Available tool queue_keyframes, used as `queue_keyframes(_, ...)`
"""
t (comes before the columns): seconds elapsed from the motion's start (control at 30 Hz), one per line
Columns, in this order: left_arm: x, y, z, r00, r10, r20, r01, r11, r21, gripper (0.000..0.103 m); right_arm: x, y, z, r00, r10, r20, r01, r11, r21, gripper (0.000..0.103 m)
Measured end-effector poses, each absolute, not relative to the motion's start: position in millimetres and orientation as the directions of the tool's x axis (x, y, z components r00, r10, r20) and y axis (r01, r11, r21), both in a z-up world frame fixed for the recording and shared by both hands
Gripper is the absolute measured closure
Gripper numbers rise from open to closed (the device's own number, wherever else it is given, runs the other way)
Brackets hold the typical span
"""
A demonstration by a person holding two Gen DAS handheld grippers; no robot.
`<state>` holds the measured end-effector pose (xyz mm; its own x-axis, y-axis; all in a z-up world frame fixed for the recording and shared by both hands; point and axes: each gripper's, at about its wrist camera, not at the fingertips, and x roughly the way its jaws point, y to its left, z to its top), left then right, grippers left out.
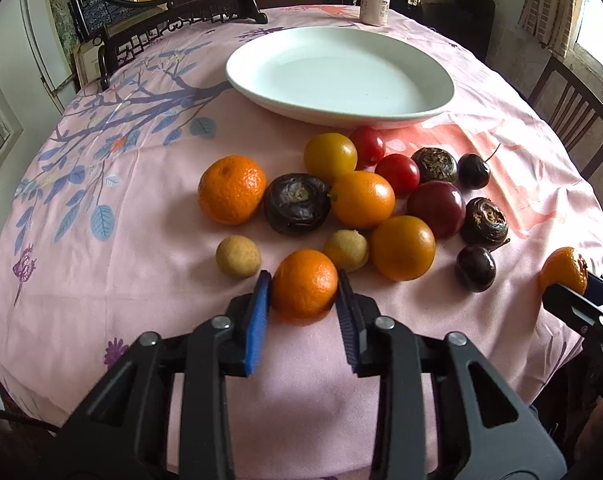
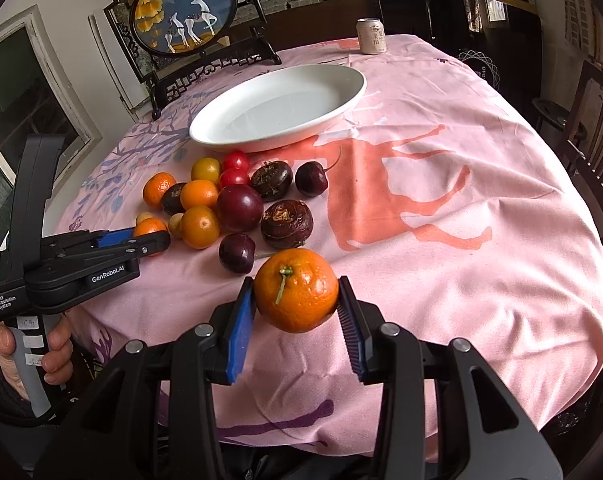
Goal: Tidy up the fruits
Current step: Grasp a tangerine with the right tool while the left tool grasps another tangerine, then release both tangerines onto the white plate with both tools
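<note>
A pile of mixed fruits (image 1: 361, 196) lies on the pink tablecloth in front of an empty white plate (image 1: 341, 76): tangerines, red and yellow tomatoes, dark plums, cherries, water chestnuts and small longans. My left gripper (image 1: 304, 289) is shut on a tangerine (image 1: 303, 286) at the near edge of the pile, resting on the cloth. My right gripper (image 2: 297, 294) is shut on another tangerine (image 2: 295, 290), stem towards the camera, held just above the cloth to the right of the pile. The plate (image 2: 277, 108) also shows in the right wrist view.
A drink can (image 1: 375, 7) stands at the far edge of the table. A framed round deer picture (image 2: 185, 12) on a dark stand is at the back left. Wooden chairs (image 2: 585, 128) stand around the table.
</note>
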<state>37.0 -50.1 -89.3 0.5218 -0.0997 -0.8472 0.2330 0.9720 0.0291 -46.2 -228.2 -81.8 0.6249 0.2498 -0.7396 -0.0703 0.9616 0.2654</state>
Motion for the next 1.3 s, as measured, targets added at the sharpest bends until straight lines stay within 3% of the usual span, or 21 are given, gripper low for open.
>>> queue_keyframes(0.43,38.0,-32.7,-32.5,0.594,-0.144,-0.791,0.253,0.967,0.014,0.071,-32.9,-214.5,-64.2,0.633,0.273,-0.725,-0.118,0.959,0.258,0.062)
queue_keyframes(0.57,95.2,-39.0,9.4,0.621,-0.14,-0.771,0.244,0.97,0.02,0.071,11.8,-216.2,-27.3,0.679,0.268,-0.684,-0.169,0.963,0.21,0.062)
queue_keyframes(0.7,185.5,-57.4,25.4,0.574,-0.138,-0.807,0.217,0.976,-0.013,0.071,94.1,-222.4,-0.5,0.693,0.284,-0.663,-0.2,0.959,0.202,0.062)
queue_keyframes(0.9,305.1,-85.6,-22.3,0.462,-0.14,-0.876,0.168,0.983,-0.069,0.071,222.4,-214.5,-24.6,0.6,0.269,-0.753,-0.231,0.96,0.159,0.062)
queue_keyframes(1.17,353.6,-110.3,-67.8,0.37,-0.16,-0.915,0.201,0.976,-0.09,0.07,298.3,-205.2,-73.3,0.485,0.22,-0.846,-0.217,0.968,0.128,0.06)
queue_keyframes(1.23,356.3,-109.2,-68.3,0.358,-0.161,-0.92,0.202,0.975,-0.093,0.063,301.7,-203.3,-75.1,0.478,0.187,-0.858,-0.216,0.972,0.092,0.051)
queue_keyframes(1.3,349.1,-103.5,-54.9,0.397,-0.152,-0.905,0.205,0.976,-0.074,0.04,294.2,-205.7,-66.0,0.503,0.164,-0.848,-0.207,0.976,0.065,0.051)
